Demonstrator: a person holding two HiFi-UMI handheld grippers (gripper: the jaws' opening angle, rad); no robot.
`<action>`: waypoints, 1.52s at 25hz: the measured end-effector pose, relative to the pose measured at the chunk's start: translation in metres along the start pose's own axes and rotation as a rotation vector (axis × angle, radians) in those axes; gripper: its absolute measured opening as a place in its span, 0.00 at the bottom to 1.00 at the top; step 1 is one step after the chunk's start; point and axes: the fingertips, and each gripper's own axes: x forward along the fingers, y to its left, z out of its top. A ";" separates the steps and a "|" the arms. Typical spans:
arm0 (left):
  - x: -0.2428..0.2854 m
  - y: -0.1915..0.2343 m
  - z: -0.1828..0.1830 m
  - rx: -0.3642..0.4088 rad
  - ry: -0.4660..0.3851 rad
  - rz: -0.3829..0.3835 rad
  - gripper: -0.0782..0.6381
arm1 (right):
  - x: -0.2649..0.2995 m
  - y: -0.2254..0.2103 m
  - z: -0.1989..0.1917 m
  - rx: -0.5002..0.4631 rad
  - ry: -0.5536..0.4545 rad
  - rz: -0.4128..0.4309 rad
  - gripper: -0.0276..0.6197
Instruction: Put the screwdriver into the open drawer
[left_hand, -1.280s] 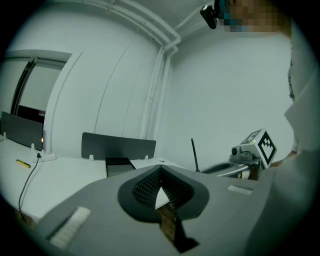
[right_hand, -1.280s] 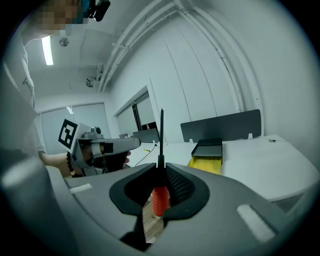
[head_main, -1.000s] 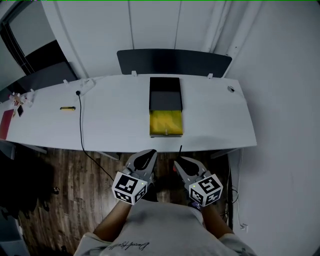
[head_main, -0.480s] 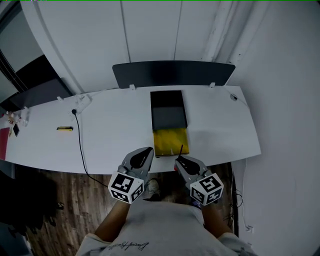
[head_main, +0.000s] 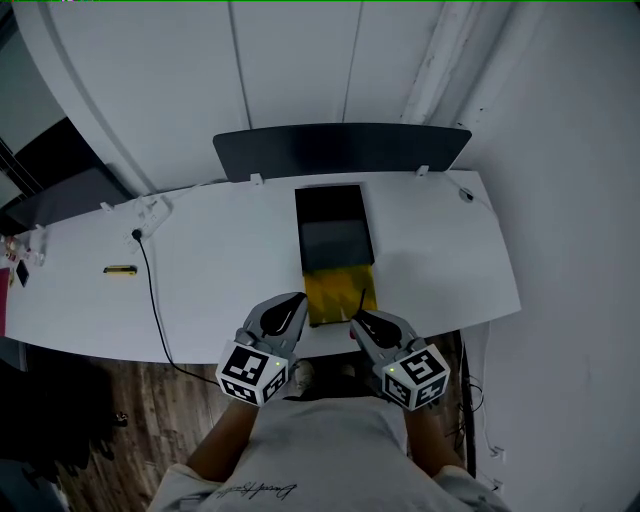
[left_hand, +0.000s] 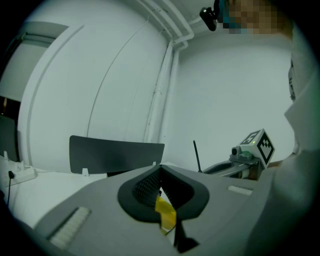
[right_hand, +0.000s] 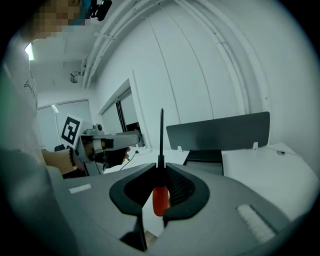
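Note:
A black drawer unit (head_main: 334, 228) sits on the white table (head_main: 220, 270), and its open yellow drawer (head_main: 338, 290) is pulled out toward me. My right gripper (head_main: 364, 322) is at the table's front edge, just right of the drawer's front. It is shut on a screwdriver whose red handle (right_hand: 159, 198) sits between the jaws, with the thin black shaft (right_hand: 161, 134) pointing up and forward. My left gripper (head_main: 291, 309) hovers by the drawer's front left corner, shut with nothing in it. Through its jaws (left_hand: 160, 170) a strip of the yellow drawer (left_hand: 166, 216) shows.
A dark panel (head_main: 340, 150) stands along the table's far edge. A black cable (head_main: 152, 295) runs from a white power strip (head_main: 150, 211) across the left half and off the front edge. A small yellow-and-black item (head_main: 119, 269) lies far left. A wall closes the right side.
Both grippers have moved forward from over the floor to the table's front edge, either side of the open drawer. The screwdriver stays in the right gripper.

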 end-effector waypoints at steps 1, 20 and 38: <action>0.003 0.000 0.001 0.001 0.002 -0.001 0.11 | 0.001 -0.003 0.001 0.001 0.001 0.000 0.16; 0.038 0.012 -0.009 -0.015 0.041 0.058 0.11 | 0.019 -0.039 -0.004 -0.048 0.105 0.070 0.16; 0.065 0.036 -0.053 -0.040 0.114 0.069 0.11 | 0.063 -0.073 -0.045 -0.134 0.270 0.100 0.16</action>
